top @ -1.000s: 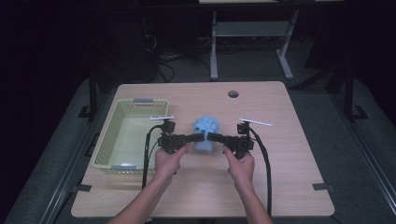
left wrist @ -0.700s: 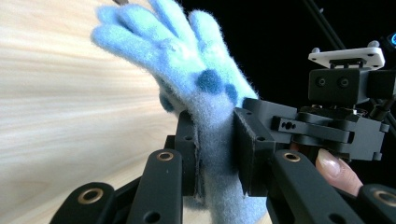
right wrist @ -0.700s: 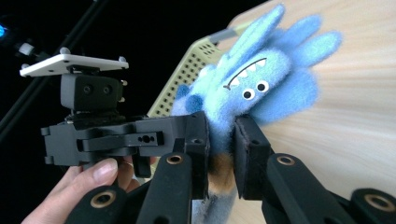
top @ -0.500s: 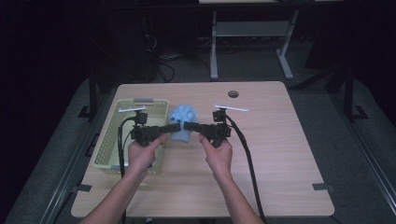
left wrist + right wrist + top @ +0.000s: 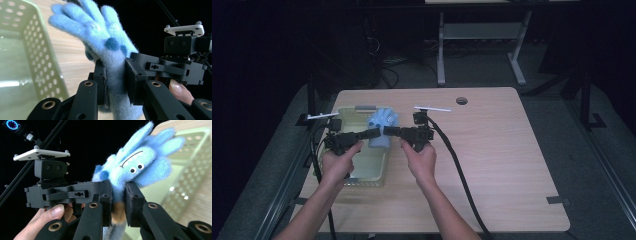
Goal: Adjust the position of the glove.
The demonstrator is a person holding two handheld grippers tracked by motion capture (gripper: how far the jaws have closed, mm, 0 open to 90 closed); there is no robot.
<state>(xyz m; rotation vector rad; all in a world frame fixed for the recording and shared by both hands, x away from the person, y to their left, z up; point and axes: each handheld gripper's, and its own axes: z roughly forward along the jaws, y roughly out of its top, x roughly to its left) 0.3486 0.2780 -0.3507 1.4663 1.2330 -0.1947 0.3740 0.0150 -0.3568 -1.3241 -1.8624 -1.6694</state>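
Change: both hand-held grippers, left point(image 5: 374, 133) and right point(image 5: 391, 131), pinching blue glove point(image 5: 382, 125), moved from desk point(image 5: 512, 165) centre to above basket point(image 5: 343, 112) | Meaning: drop likely next.

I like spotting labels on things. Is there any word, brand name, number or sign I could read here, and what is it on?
None can be read.
Blue fuzzy glove: no words, just a stitched face with two eyes and a curved mouth.
Green basket: plain, no label.
Left gripper and right gripper, both clamped on the glove: no marking.
Table: bare wood.
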